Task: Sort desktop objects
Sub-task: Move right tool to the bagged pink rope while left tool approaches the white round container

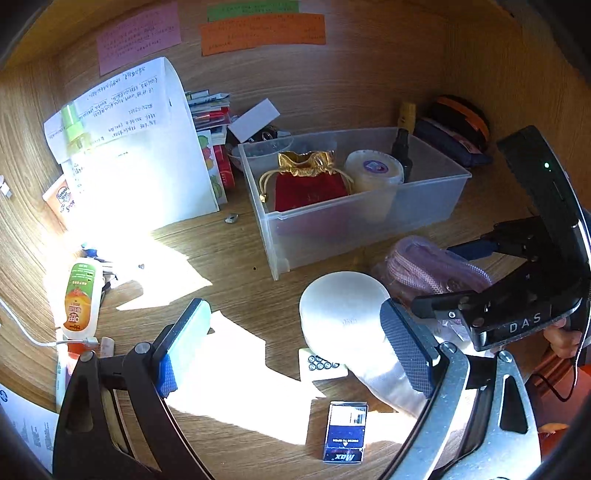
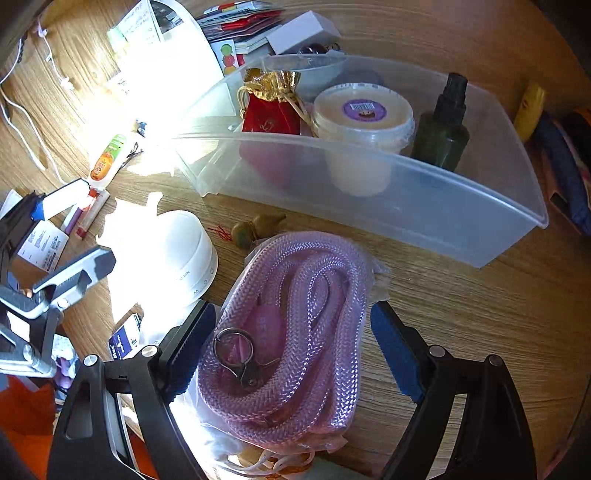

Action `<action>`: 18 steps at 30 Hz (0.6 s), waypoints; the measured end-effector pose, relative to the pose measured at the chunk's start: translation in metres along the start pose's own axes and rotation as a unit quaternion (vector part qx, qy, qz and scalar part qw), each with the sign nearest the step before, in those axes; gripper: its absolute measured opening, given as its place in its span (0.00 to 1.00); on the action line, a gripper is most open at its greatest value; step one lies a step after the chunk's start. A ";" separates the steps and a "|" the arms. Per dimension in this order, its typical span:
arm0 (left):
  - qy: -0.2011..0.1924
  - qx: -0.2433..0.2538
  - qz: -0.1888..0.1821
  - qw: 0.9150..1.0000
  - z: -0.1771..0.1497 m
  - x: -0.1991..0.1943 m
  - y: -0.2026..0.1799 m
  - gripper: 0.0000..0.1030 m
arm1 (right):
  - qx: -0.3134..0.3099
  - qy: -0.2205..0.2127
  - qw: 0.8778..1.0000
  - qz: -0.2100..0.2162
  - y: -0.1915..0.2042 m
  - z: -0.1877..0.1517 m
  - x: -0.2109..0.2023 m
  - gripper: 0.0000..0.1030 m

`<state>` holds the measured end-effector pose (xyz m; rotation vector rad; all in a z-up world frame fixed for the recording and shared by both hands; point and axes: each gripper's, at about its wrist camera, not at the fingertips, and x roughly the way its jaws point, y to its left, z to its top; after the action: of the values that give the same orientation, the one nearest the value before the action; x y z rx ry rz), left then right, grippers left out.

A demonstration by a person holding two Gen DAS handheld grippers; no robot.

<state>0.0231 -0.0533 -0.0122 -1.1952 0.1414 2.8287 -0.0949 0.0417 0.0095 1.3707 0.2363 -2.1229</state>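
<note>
A clear plastic bin [image 1: 369,221] [image 2: 406,206] stands on the wooden desk. It holds a red and gold pouch [image 1: 308,182] [image 2: 271,107], a white tub [image 1: 375,170] [image 2: 364,114] and a dark spray bottle [image 1: 402,151] [image 2: 443,129]. My right gripper [image 2: 291,343] is open, its fingers on either side of a bagged pink rope lanyard [image 2: 291,325] [image 1: 424,266] lying on the desk. My left gripper [image 1: 295,343] is open above the desk, next to a white round jar [image 1: 341,310] [image 2: 184,254].
A small blue box [image 1: 345,432], a white tile with dots [image 1: 321,363], an orange-labelled tube [image 1: 79,299] [image 2: 107,158], a white paper bag [image 1: 140,155], papers and a white cable [image 2: 22,122] lie around. Coloured notes [image 1: 262,33] hang on the back wall.
</note>
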 end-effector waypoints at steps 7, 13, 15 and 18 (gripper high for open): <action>0.031 -0.001 -0.028 0.999 -0.008 0.021 -0.008 0.91 | -0.015 -0.002 1.000 -0.013 0.005 -0.003 0.006 0.77; 0.045 0.005 -0.043 0.998 -0.005 0.037 -0.014 0.91 | -0.010 -0.023 1.000 -0.011 -0.005 -0.003 -0.004 0.53; 0.050 0.003 -0.047 0.998 -0.003 0.043 -0.015 0.91 | -0.001 -0.028 1.000 -0.007 -0.011 -0.004 -0.008 0.52; 0.046 -0.004 -0.052 0.998 -0.001 0.048 -0.014 0.91 | 0.010 -0.038 0.999 -0.008 -0.020 -0.007 -0.015 0.51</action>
<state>-0.0077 -0.0379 -0.0482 -1.2955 0.0694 2.6897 -0.0966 0.0664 0.0161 1.3013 0.1971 -2.1910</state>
